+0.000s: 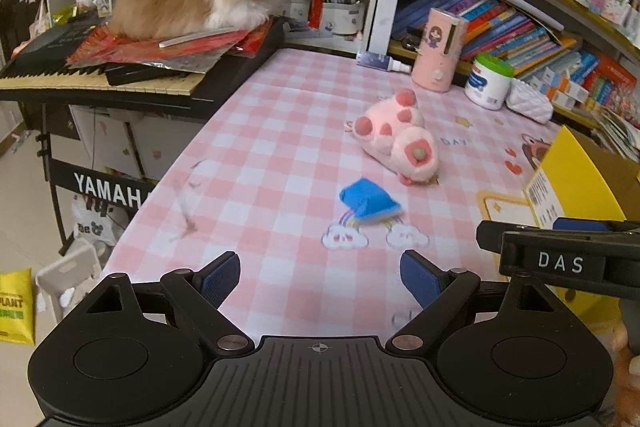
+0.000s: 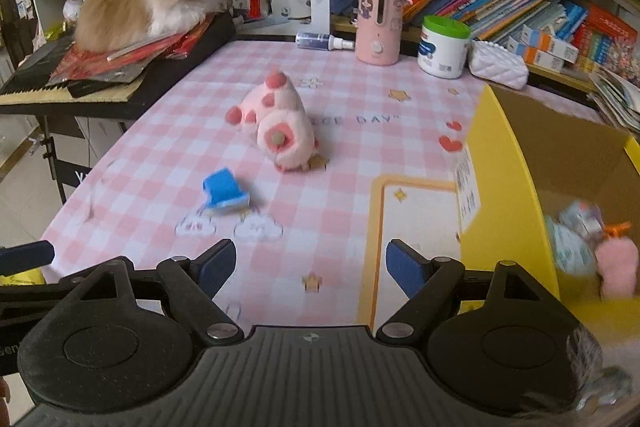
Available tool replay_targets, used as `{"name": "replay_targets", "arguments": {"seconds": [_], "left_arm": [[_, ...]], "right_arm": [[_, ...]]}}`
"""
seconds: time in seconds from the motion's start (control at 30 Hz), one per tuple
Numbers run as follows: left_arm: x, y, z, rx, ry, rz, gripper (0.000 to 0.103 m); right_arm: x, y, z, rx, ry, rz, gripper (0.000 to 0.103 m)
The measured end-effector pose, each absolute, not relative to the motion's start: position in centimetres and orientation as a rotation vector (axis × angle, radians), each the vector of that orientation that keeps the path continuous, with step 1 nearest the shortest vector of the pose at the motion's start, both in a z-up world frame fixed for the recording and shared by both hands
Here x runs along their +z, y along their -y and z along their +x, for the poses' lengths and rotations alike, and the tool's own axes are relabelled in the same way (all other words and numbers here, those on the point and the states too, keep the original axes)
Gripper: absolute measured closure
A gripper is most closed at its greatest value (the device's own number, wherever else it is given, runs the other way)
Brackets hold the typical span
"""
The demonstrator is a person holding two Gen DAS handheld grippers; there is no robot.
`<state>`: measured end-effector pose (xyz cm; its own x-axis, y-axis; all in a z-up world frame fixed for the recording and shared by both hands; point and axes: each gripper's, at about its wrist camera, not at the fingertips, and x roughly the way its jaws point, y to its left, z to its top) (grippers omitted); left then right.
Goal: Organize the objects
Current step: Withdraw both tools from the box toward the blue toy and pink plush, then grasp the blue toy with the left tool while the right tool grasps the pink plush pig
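Black ribbed tongs — blue textured pads, silver pivot screws, white "DAS" lettering.

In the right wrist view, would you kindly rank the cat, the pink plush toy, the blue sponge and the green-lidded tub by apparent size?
1. Cat, though farthest back.
2. Pink plush toy.
3. Green-lidded tub and blue sponge: look alike, and the sponge lies nearer the camera, so unranked.
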<state>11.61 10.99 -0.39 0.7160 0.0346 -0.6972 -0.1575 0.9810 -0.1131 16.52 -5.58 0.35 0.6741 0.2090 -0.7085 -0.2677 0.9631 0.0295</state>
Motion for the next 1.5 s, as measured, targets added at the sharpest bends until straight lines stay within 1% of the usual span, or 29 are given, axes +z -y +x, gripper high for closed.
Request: {"name": "replay_targets", "arguments": {"seconds": [0.37,0.43,0.5,0.53,0.63,0.8,0.87,0.9,0.93,1.0,1.13,1.5], "left_arm": [[-2.2,-9.5,17.5,0.100,-0.797,-0.171,0.016],[-2.7,-9.5,18.8,0.103,-0.811,-0.183,0.021],[-3.1,-9.7,20.0,0.099,-0.828,-0.199,0.024],[-3.3,-9.7,20.5,0.096,-0.837,-0.204,0.028],[-4.0,-9.8,22.2,0.087,-0.861,-0.218,0.035],[-4.8,-9.4,24.4,0.066,-0.880,-0.224,0.045],[-5.1,-8.9,25.1,0.053,-0.883,-0.201,0.052],[-5.4,-8.7,25.4,0.054,-0.890,-0.187,0.060],[-5.8,-8.5,25.6,0.056,-0.904,-0.175,0.065],[-6.2,-8.6,25.8,0.069,-0.917,-0.169,0.072],[-6.0,-9.1,25.6,0.061,-0.923,-0.189,0.075],[-3.5,-12.1,22.4,0.138,-0.874,-0.262,0.075]], "right_arm": [[0.2,5.4,24.0,0.332,-0.796,-0.051,0.022],[0.3,5.3,25.2,0.339,-0.796,-0.048,0.022],[0.3,5.2,26.5,0.345,-0.793,-0.050,0.022],[0.3,5.2,27.0,0.349,-0.790,-0.050,0.022],[0.4,5.0,28.7,0.354,-0.791,-0.038,0.022],[0.5,4.5,30.8,0.368,-0.789,-0.030,0.022],[0.5,4.1,31.3,0.379,-0.783,-0.039,0.022],[0.5,3.9,31.5,0.385,-0.781,-0.045,0.022],[0.5,3.7,31.8,0.390,-0.781,-0.052,0.022],[0.3,3.3,32.3,0.403,-0.785,-0.068,0.022],[-0.2,2.3,33.1,0.432,-0.799,-0.100,0.022],[-3.5,-1.8,36.4,0.500,-0.862,-0.191,0.021]]}}
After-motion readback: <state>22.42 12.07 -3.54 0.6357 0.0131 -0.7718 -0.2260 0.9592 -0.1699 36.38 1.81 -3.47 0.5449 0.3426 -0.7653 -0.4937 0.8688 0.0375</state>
